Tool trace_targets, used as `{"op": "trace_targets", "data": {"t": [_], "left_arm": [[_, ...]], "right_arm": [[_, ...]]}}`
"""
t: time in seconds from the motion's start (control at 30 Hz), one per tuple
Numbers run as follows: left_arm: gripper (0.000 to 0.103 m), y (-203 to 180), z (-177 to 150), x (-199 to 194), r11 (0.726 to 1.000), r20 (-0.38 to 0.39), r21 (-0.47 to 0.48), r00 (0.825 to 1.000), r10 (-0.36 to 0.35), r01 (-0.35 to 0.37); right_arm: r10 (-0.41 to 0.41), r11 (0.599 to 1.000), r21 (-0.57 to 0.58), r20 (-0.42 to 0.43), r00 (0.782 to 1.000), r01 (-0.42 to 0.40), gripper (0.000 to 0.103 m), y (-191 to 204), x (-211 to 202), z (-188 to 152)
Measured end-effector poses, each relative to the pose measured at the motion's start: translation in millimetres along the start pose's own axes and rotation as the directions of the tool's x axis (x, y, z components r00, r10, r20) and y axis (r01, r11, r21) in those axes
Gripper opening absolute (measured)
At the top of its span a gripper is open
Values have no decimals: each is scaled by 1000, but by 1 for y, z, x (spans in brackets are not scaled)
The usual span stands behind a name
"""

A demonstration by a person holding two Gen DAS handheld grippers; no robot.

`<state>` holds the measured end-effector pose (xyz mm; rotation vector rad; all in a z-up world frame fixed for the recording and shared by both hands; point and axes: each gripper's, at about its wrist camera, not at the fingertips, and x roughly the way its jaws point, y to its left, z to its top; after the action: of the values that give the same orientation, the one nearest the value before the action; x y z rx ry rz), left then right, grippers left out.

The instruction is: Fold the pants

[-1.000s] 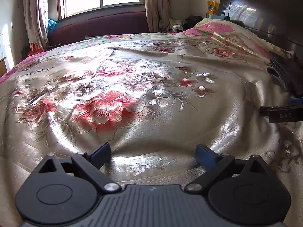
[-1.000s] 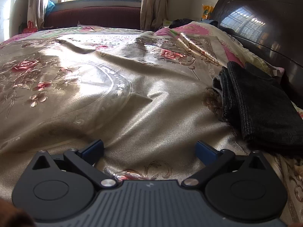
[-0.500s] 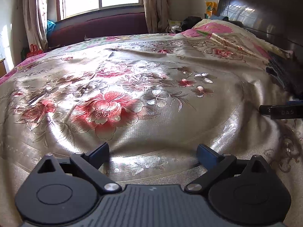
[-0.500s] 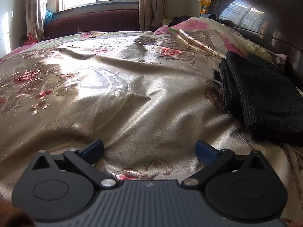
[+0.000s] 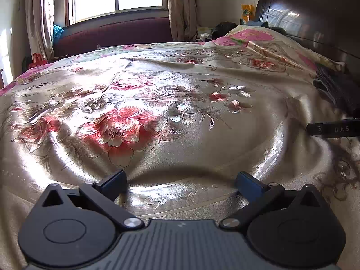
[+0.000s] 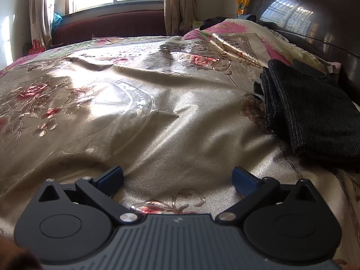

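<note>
The dark grey pants (image 6: 312, 110) lie folded in a thick stack on the bed at the right, near the headboard. In the left wrist view only their edge (image 5: 335, 90) shows at the far right. My right gripper (image 6: 177, 180) is open and empty, low over the bedspread, to the left of and nearer than the pants. My left gripper (image 5: 181, 183) is open and empty over the flowered middle of the bed. Part of the right gripper's body (image 5: 333, 129) shows at the right edge of the left wrist view.
A shiny gold bedspread (image 5: 157, 117) with red flowers covers the bed. A dark wooden headboard (image 6: 315, 22) stands at the right, with pink pillows (image 6: 243, 33) below it. A maroon sofa (image 5: 112, 33) and a window stand beyond the far side.
The right gripper has drawn back and tilted up a little, so the folded pants sit higher in its view. The left gripper has hardly moved. Both stay open.
</note>
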<state>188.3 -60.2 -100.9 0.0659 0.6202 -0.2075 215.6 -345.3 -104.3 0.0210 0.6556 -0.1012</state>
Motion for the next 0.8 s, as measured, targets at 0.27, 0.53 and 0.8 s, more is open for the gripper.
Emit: {"op": "trace_targets", "data": {"t": [0.27, 0.53, 0.8], "left_arm": [[103, -1, -2, -1, 1000, 18, -1, 1000, 6, -6], [103, -10, 12, 3, 998, -64, 47, 997, 51, -48], [103, -18, 9, 2, 993, -51, 88, 995, 89, -84]], "right_arm": [[3, 1000, 2, 7, 1000, -3, 102, -1, 0, -2], [8, 1000, 0, -7, 1000, -8, 102, -1, 0, 0], [8, 1000, -1, -4, 1000, -8, 102, -2, 0, -1]]}}
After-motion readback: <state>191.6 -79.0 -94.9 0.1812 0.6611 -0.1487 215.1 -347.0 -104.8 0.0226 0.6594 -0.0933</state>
